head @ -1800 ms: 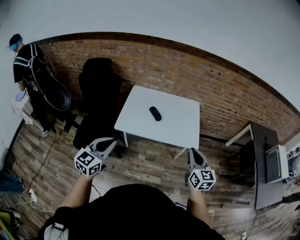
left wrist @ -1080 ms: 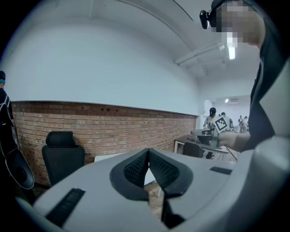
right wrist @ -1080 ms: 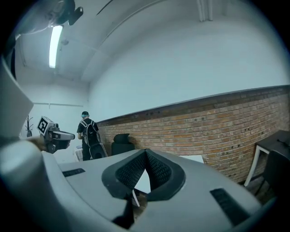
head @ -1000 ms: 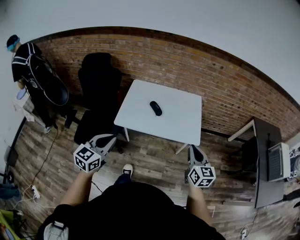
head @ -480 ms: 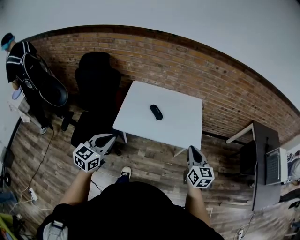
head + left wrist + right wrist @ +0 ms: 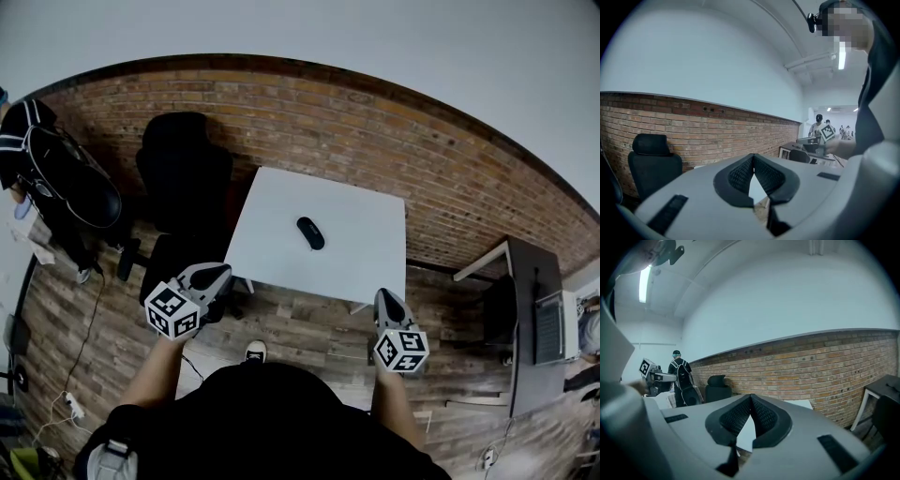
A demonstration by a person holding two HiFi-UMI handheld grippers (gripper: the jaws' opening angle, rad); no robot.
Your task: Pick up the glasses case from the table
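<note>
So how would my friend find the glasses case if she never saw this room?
Find the long brick wall, then the white table standing in front of it, to the right of the black office chair. The glasses case is the small dark oval lying near the middle of the tabletop. It is the only thing on that table, dark against the white.

The glasses case lies on the table, chair to its left, wall behind.
</note>
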